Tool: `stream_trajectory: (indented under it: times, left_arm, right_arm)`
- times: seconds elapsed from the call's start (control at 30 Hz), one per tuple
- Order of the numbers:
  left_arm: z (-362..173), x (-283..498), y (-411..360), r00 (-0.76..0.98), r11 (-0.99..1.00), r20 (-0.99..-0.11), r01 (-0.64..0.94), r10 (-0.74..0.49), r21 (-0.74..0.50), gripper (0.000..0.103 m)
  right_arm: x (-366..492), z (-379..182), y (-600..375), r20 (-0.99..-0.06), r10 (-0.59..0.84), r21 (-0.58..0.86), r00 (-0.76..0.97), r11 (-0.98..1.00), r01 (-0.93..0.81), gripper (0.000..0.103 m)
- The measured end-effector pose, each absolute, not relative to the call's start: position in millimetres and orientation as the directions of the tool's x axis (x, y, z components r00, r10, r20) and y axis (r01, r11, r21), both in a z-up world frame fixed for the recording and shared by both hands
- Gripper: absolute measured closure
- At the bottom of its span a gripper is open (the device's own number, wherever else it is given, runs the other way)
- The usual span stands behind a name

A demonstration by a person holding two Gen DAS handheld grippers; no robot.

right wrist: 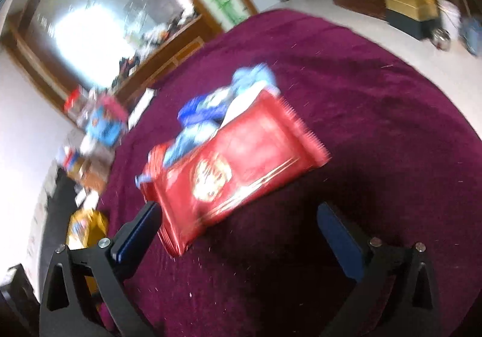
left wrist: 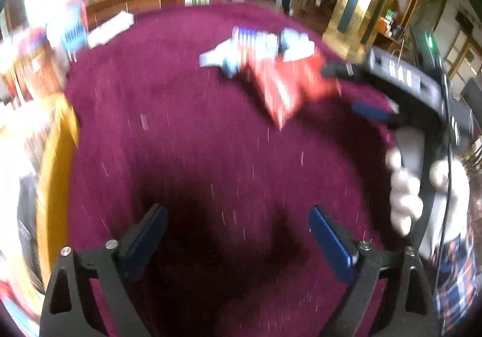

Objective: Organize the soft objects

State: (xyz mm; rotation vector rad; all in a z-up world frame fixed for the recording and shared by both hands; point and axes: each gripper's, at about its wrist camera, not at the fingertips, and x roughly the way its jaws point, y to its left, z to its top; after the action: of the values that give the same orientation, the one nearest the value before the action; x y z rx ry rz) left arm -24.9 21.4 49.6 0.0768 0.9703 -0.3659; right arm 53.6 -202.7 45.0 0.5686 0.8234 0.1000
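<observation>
Right wrist view: we found both the right gripper (right wrist: 238,234) and the left gripper (left wrist: 238,234) spread wide and empty, the right one nearing the red packet (right wrist: 235,168), presumably to grasp it.

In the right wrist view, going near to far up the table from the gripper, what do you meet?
Right gripper, jaws open → red packet on the maroon tablecloth → blue and white soft packets behind it → bare cloth to the table's far edge.

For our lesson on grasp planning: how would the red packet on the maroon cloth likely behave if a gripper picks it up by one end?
The red packet looks like a thin foil-type wrapper with crimped ends, so it would probably sag or bend. Its glossy surface may be slippery between the right gripper pads. It lies flat, so it seems unlikely to roll.
</observation>
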Motion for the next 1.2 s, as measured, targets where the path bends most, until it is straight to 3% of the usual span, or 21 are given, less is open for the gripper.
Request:
stream_trajectory:
  times: [0.13,0.47,0.53,0.57,0.6,0.67,0.83,0.97,1.03,1.1,1.2]
  left_arm:
    - [70,14,-1,0.574,0.927,-0.776,0.373,-0.262,-0.038,0.006]
    - [48,151,-33,0.601,0.981,-0.782,0.186,-0.163,-0.061,0.007]
    - [36,160,-41,0.546,0.976,-0.818,0.205,-0.181,-0.079,0.017]
    - [31,159,-46,0.507,0.966,-0.834,0.236,-0.218,-0.109,0.029]
    - [28,153,-51,0.472,0.949,-0.84,0.281,-0.268,-0.145,0.05]
    - [31,136,-59,0.459,0.928,-0.836,0.342,-0.3,-0.146,0.066]
    - [31,64,-73,0.286,0.818,-0.871,0.54,-0.399,-0.197,0.066]
    - [42,24,-60,0.299,0.793,-0.866,0.587,-0.4,-0.163,0.062]
    - [52,20,-48,0.337,0.799,-0.844,0.579,-0.417,-0.163,0.053]
    - [59,19,-39,0.402,0.824,-0.821,0.55,-0.406,-0.139,0.036]
    - [61,18,-33,0.438,0.835,-0.803,0.536,-0.404,-0.127,0.034]
  right_arm:
    - [56,37,-214,-0.667,0.346,0.577,0.66,0.8,0.164,0.001]
    - [61,44,-217,-0.66,0.294,0.55,0.691,0.816,0.178,0.001]
    - [61,43,-220,-0.665,0.285,0.549,0.691,0.814,0.192,0.001]
    - [61,42,-223,-0.667,0.281,0.552,0.69,0.809,0.203,0.001]
    - [61,41,-226,-0.666,0.281,0.559,0.691,0.801,0.214,0.001]
    - [60,40,-231,-0.665,0.276,0.569,0.695,0.789,0.231,0.001]
    - [57,35,-242,-0.662,0.276,0.596,0.697,0.758,0.266,0.001]
    - [58,35,-242,-0.663,0.276,0.595,0.696,0.758,0.267,0.001]
    - [56,36,-243,-0.66,0.28,0.601,0.697,0.753,0.267,0.001]
    - [56,35,-244,-0.656,0.286,0.61,0.699,0.746,0.267,0.001]
    - [54,35,-245,-0.654,0.288,0.614,0.7,0.743,0.267,0.001]
